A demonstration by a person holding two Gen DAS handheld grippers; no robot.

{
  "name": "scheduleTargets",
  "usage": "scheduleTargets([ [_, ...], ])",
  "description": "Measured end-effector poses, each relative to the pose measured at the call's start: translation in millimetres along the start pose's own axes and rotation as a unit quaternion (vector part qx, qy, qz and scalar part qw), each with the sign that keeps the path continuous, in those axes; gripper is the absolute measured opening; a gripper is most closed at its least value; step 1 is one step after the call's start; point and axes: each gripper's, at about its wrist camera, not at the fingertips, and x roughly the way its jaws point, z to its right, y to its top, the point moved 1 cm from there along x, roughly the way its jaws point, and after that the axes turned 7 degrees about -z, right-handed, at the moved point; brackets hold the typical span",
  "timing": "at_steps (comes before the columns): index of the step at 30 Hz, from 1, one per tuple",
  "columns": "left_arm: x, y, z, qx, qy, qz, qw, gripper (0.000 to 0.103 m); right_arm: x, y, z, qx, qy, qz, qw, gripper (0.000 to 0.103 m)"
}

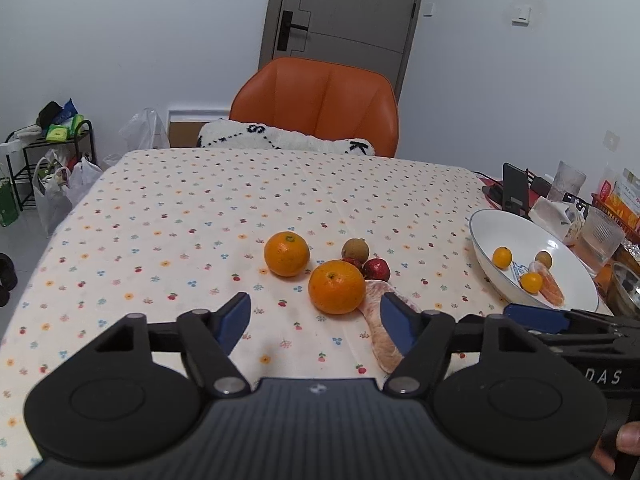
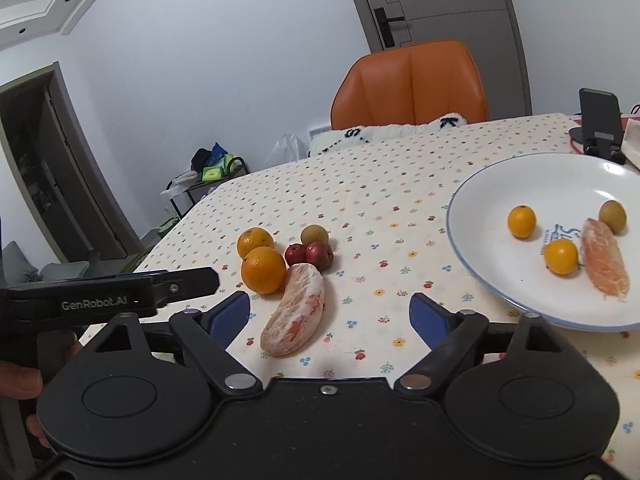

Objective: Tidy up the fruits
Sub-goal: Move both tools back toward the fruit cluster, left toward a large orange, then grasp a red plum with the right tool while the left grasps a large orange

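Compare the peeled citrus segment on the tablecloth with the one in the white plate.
The segment on the tablecloth lies outside the plate, touching an orange; the segment in the plate sits beside a small yellow-orange fruit. The first curves; the second looks straighter. Both are peeled, pinkish-orange, and ungripped.

you face a pale wall (image 1: 140, 40) with a grey door (image 1: 344, 4), an orange chair (image 1: 316, 100) behind the floral-clothed table (image 1: 180, 208), and a cluttered black rack (image 1: 52, 152) at left.

Orange chair (image 1: 316, 100), white plate (image 2: 532, 184), flower-dotted cream tablecloth (image 1: 200, 208).
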Motion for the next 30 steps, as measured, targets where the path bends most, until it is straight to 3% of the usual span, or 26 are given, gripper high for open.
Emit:
scheduleTargets([
  [14, 44.9, 7.9, 12.1, 0.009, -0.019, -0.022, 0.9995, 0.063, 20.2, 6.6, 10.2, 0.008, -0.003, -0.02, 1.0, 0.071],
  [17, 52.4, 8.8, 10.5, 0.005, -0.019, -0.026, 0.9995, 0.052, 24.6, 9.7, 12.6, 0.011, -0.002, -0.02, 1.0, 0.069],
  [18, 55.1, 9.0, 8.8, 0.0, -0.018, -0.03, 0.9994, 0.04, 26.1, 10.7, 12.1, 0.009, -0.001, -0.021, 1.0, 0.067],
  [30, 43.7, 12.4, -9.3, -0.012, -0.005, -0.025, 0.9996, 0.04, 48.8, 26.6, 2.5, -0.006, 0.002, -0.029, 1.0, 0.056],
])
